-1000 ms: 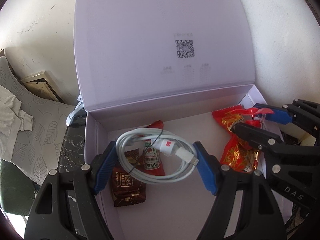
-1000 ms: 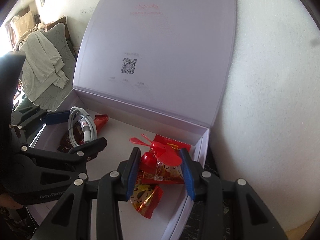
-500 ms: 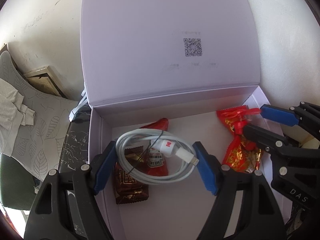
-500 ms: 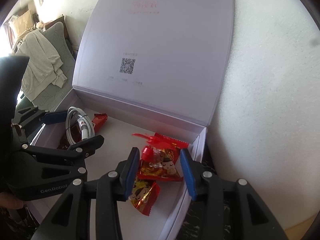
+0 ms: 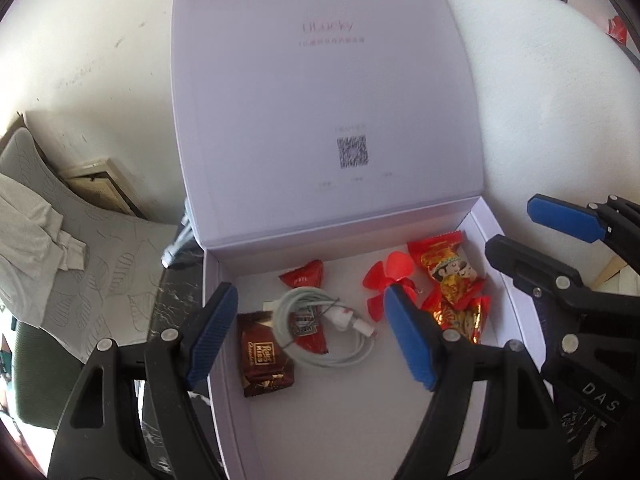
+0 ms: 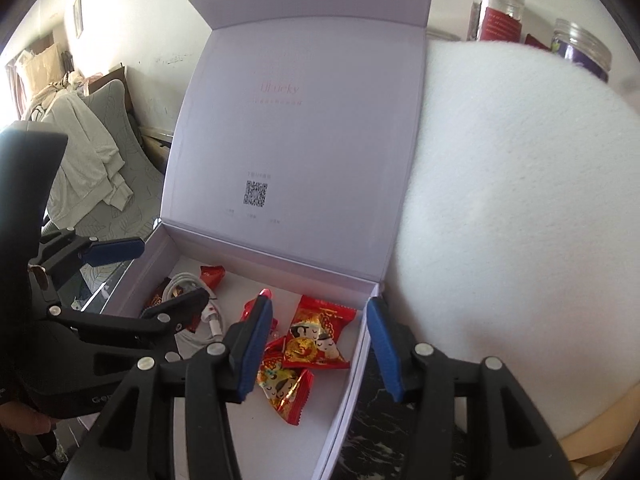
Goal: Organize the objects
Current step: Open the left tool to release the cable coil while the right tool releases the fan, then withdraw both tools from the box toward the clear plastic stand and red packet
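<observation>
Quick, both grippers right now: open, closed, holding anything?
Left hand-held gripper: open, holding nothing, above the coiled white cable in the box.
Right hand-held gripper: open, holding nothing, above the red candy packets.

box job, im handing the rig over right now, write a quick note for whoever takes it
Left gripper: open, empty, above the cable side.
Right gripper: open, empty, above the candy side.
In the open box: coiled white cable on a red ketchup packet, brown chocolate, red fan, red candies.
Done: all these are in the box.
Left: lid is up; closing it is probably next.
</observation>
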